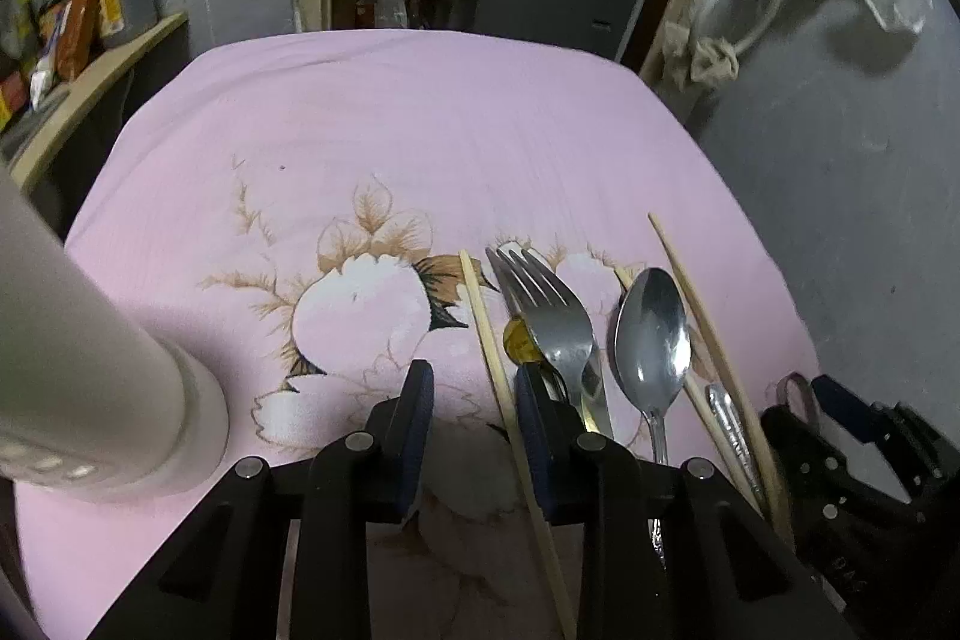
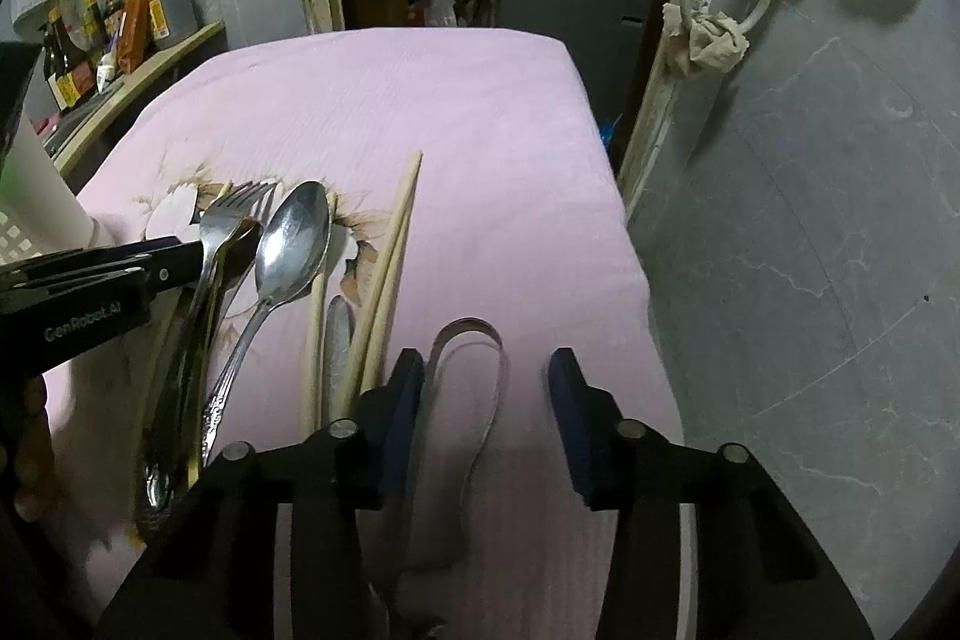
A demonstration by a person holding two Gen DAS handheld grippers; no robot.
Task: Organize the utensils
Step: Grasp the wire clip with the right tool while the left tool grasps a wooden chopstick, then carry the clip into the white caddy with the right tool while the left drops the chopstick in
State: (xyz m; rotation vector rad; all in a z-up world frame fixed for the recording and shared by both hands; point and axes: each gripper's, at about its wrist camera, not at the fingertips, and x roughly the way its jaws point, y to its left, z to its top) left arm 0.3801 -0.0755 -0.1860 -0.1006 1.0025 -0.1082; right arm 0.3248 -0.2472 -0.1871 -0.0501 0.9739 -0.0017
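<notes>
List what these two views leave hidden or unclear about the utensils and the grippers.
- Fork handle: left wrist view, hidden behind the left gripper finger.
- Spoon handle end: right wrist view, covered by the right gripper body.
- White holder: left wrist view, cut off by the frame edge, so its opening is unseen.

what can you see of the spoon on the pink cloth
The spoon is shiny silver metal, with an oval bowl facing up and a thin handle whose end looks embossed. It lies flat on the pink cloth, bowl away from the cameras, between the fork and a chopstick. In the right wrist view it lies apart from the fork's head. Neither tool touches it.
</notes>
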